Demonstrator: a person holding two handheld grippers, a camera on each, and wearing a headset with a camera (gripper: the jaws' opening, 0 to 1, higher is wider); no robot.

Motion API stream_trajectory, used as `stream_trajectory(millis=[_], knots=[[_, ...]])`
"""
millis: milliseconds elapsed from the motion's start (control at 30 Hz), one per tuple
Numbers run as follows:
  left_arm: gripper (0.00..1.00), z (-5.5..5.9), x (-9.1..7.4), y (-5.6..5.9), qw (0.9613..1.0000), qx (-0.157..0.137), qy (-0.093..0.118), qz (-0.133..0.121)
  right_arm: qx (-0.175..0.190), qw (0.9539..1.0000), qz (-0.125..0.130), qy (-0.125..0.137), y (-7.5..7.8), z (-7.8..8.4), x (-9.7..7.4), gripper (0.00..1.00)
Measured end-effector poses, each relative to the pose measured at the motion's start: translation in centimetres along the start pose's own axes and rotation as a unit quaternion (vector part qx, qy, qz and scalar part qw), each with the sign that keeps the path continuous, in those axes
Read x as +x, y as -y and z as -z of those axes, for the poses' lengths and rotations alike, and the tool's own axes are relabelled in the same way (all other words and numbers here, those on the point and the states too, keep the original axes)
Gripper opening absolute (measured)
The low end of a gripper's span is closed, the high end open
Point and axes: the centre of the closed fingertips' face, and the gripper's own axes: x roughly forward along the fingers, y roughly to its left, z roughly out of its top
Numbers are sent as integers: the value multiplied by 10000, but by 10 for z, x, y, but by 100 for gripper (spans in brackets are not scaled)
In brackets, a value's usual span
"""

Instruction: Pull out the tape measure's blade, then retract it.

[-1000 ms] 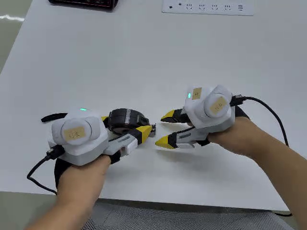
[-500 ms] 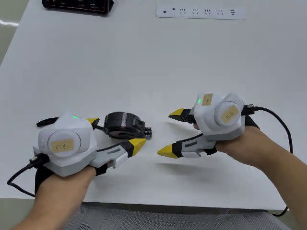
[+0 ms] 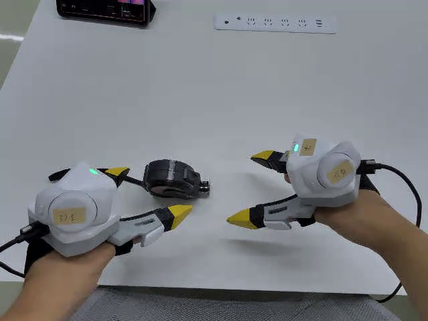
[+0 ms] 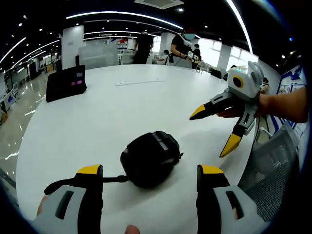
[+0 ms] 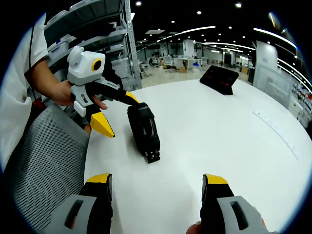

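left tongs (image 3: 152, 191) agape | right tongs (image 3: 244, 187) agape | tape measure (image 3: 172, 179) rounded, black, free

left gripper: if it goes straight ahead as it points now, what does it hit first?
The tape measure. It lies on the table dead ahead, centred between the open jaws of the left gripper. The fisheye warps depth, but nothing looks nearer.

I see a white table (image 3: 200, 100) w/ a black tape measure (image 3: 172, 178) lying near the front edge, blade tip facing right. Far side: white power strip (image 3: 275, 22) & dark screen device (image 3: 105, 10), far left.
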Motion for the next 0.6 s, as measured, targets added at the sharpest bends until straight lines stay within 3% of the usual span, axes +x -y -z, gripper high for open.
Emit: stream_trajectory(millis=[333,600], knots=[[77,3,-10,-3,9999,85,39,35,195,9993,329,38,7,6,-20,85],[83,4,-19,-4,9996,181,133,181,220,9989,414,0,8,9,-33,85]])
